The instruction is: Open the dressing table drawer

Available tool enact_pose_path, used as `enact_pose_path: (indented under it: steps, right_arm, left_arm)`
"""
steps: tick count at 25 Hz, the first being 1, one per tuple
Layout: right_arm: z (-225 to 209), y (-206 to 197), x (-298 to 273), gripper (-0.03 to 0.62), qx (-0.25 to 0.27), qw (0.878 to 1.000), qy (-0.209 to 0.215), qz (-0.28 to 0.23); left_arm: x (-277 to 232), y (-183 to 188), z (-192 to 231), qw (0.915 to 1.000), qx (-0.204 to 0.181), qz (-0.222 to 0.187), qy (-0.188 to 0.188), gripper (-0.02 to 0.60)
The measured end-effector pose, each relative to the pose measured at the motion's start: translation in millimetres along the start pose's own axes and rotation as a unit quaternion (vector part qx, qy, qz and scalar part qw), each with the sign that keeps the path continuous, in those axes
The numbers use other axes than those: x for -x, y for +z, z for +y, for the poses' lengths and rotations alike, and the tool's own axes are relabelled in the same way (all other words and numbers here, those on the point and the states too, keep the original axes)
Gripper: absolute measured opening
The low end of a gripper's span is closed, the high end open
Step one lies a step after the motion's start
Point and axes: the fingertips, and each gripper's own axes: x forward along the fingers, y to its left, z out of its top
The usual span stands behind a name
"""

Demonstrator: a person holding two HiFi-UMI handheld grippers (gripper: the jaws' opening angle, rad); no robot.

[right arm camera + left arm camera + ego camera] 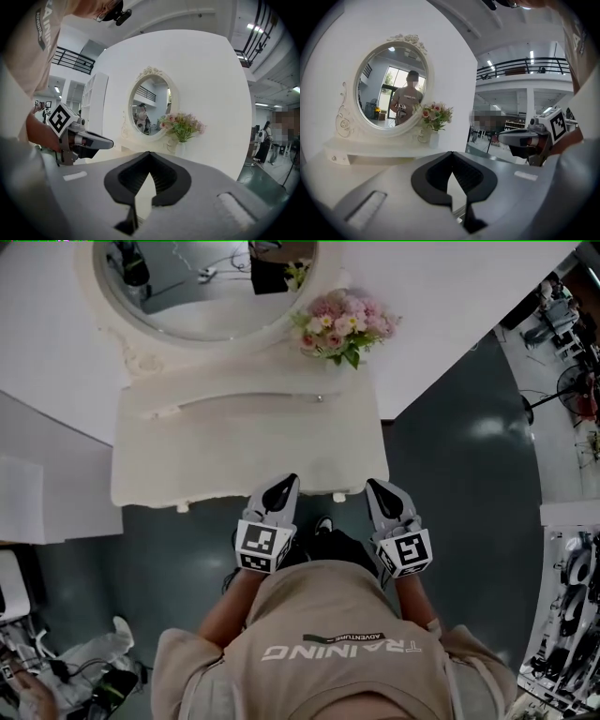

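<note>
Dressing table (187, 460): drawer presumably under near edge, front hidden. Left gripper (284, 484), right gripper (378, 487): jaws together, empty, at that edge. Advice: lower, part jaws, find handle, pull straight.

White bench (178, 460) ahead of left gripper (287, 482) and right gripper (374, 486), front edge near their tips. At its far side: raised shelf (234, 399), mirror (206, 296). Flowers (342, 322) well beyond right gripper.
</note>
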Motion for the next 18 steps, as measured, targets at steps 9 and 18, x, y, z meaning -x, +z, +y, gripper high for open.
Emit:
enact_pose_path:
  steps: [9,18]
  right_arm:
    - [-22,-7,-71,0.004,-0.001,1.000,0.017,-0.003]
    - [-80,10,-120,0.003,-0.008,0.999,0.035,-0.040]
  left_arm:
    - [-30,-8,61,0.9991,0.021,0.021,0.029,0.018]
    - [-100,18,89,0.9969,-0.007,0.049,0.060,0.018]
